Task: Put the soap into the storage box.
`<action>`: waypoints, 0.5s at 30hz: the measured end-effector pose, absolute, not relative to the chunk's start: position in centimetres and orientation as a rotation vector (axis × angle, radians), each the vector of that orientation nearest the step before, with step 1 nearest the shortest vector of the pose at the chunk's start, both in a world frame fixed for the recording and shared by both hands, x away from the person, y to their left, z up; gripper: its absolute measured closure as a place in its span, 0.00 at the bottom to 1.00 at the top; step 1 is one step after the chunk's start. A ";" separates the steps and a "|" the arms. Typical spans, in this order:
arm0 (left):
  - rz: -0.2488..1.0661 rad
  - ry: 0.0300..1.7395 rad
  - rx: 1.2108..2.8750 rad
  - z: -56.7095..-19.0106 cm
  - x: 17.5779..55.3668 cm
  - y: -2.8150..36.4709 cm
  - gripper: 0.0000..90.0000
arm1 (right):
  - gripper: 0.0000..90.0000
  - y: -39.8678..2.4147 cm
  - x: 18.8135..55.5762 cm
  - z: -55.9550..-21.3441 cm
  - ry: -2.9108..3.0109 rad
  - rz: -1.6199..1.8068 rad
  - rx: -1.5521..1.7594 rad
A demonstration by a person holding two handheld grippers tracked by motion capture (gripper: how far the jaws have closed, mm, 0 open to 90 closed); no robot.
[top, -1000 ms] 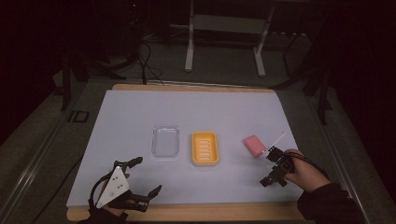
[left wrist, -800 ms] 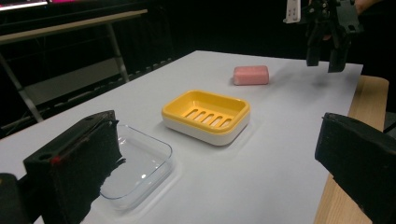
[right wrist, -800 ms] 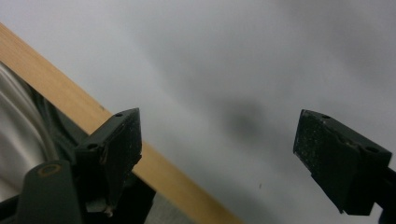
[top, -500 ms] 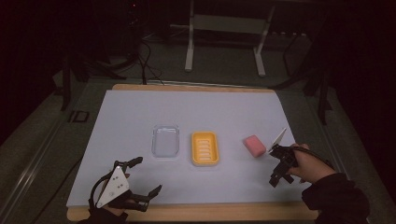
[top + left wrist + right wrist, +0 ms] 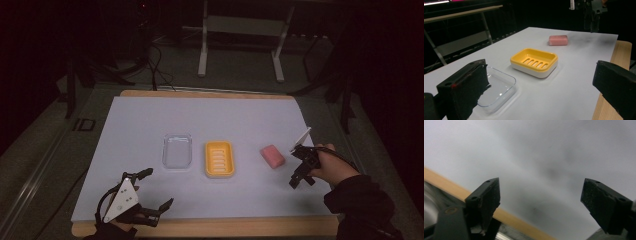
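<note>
Pink rectangular soap bar (image 5: pixel 272 155) lies flat on the white desk (image 5: pixel 150 120), long axis diagonal; right hand-held gripper (image 5: pixel 298 181) just beside it — jaws apart, empty, just been closing; left hand-held gripper (image 5: pixel 152 189) jaws apart, empty.

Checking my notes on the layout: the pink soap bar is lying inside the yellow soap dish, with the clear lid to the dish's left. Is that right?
Not quite. The high view shows the pink soap bar lying on the table, to the right of the yellow soap dish and apart from it; the dish is empty. The clear lid is indeed to the dish's left.
</note>
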State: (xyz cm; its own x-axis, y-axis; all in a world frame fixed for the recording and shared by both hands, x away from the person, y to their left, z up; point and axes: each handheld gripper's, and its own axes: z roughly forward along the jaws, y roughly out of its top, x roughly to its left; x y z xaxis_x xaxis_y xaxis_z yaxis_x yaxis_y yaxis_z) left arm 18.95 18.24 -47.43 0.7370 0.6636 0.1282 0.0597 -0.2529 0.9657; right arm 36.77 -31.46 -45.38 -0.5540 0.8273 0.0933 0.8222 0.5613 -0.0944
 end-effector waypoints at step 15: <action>0.635 0.568 1.761 -47.5 19.0 18.2 0.01 | 0.19 -30.9 39.5 -45.0 -2.692 0.072 -1.499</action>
